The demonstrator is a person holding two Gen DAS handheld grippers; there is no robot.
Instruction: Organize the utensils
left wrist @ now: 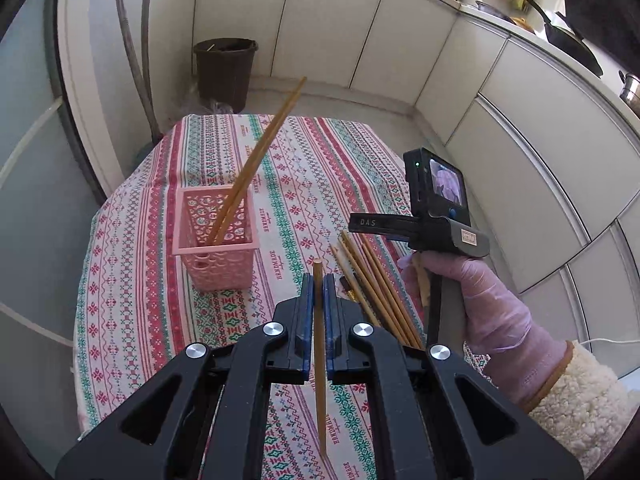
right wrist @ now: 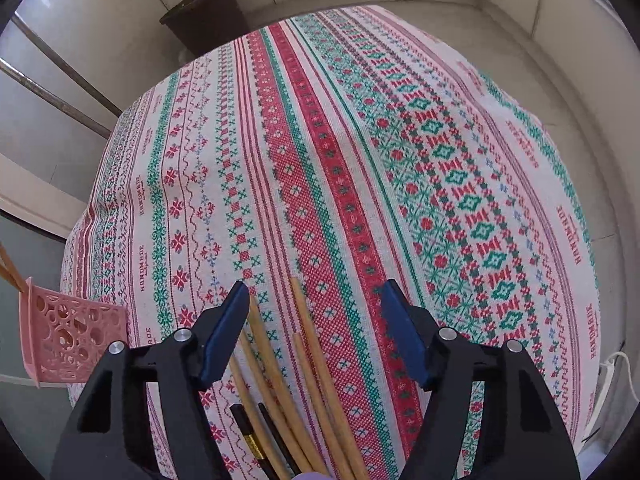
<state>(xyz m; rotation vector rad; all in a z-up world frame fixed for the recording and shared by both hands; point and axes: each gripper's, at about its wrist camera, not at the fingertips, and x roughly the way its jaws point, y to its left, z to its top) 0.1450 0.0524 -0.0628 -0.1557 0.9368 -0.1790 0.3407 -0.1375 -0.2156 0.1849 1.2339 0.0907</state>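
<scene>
Midway through sorting, as judged from the left wrist view: the left gripper [left wrist: 319, 280] is clenched on a single chopstick [left wrist: 319, 344], which runs upright between the blue pads and pokes out just past their tips. Ahead and to the left of the claw stands the pink basket [left wrist: 218, 240] on the patterned tablecloth [left wrist: 132, 280], two chopsticks in the basket [left wrist: 256, 160] already leaning out of it. To the claw's right, a gloved hand [left wrist: 492, 300] steers the second tool above the loose chopsticks [left wrist: 372, 280]. The next move likely calls for tipping the held stick over the basket mouth and letting go. From the right wrist view, the right gripper [right wrist: 314, 336] stands released, jaws wide and straddling the loose chopsticks [right wrist: 308, 360], pale wooden sticks lying fanned beneath it, plus what seem to be two dark ones, partly hidden. The basket [right wrist: 76, 336] sits far left of this claw. Narrowing onto just one stick looks the harder job.
</scene>
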